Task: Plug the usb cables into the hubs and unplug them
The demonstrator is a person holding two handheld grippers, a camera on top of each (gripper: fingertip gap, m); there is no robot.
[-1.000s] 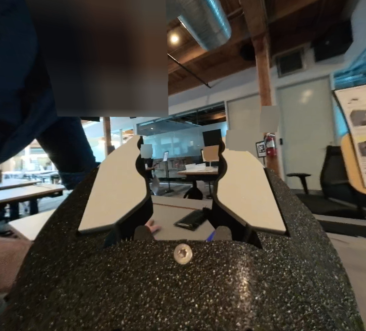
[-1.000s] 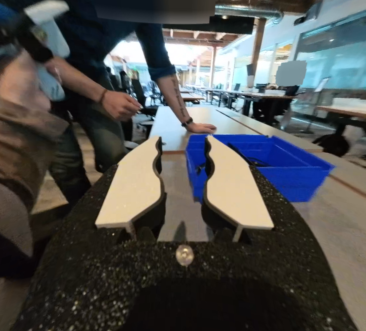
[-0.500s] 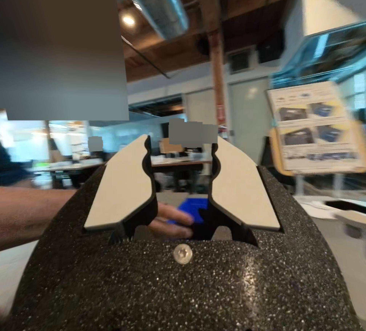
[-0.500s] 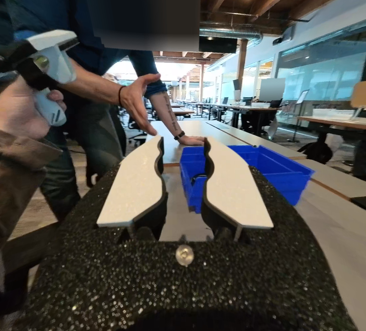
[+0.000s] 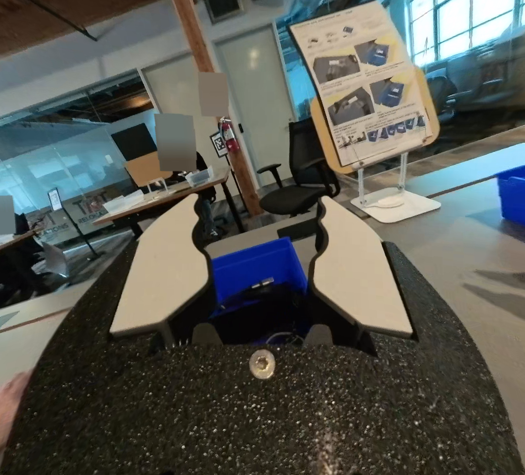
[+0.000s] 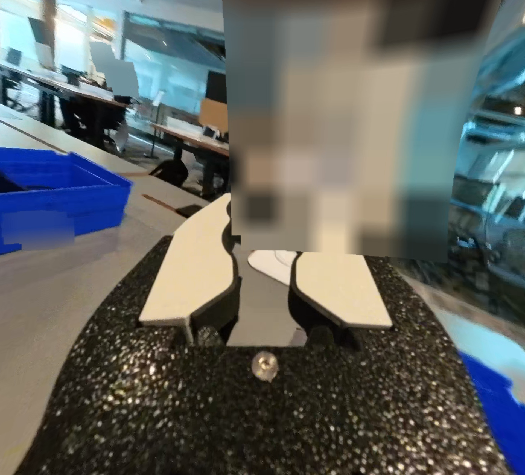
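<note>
My left gripper [image 5: 258, 205] is open and empty, held just above a blue bin [image 5: 255, 265] that shows between its fingers. Black cables [image 5: 255, 308] lie in the bin, with a silver USB plug [image 5: 262, 283] on top. I cannot make out a hub. My right gripper [image 6: 265, 228] is open and empty over the grey table [image 6: 42, 305]; a blur patch covers its fingertips. A blue bin [image 6: 71, 185] with dark contents sits to its left.
A poster board [image 5: 363, 86] on a white base [image 5: 397, 205] stands on the table at the right; the base also shows between the right fingers [image 6: 270, 265]. A second blue bin [image 5: 511, 194] is at the far right. A blue edge [image 6: 497, 404] shows low right. An office chair [image 5: 298, 194] stands beyond.
Both views have swung to the right. The left gripper now looks down at the bin, and the person's hand has gone from it. The bin has slid to the right view's left side.
</note>
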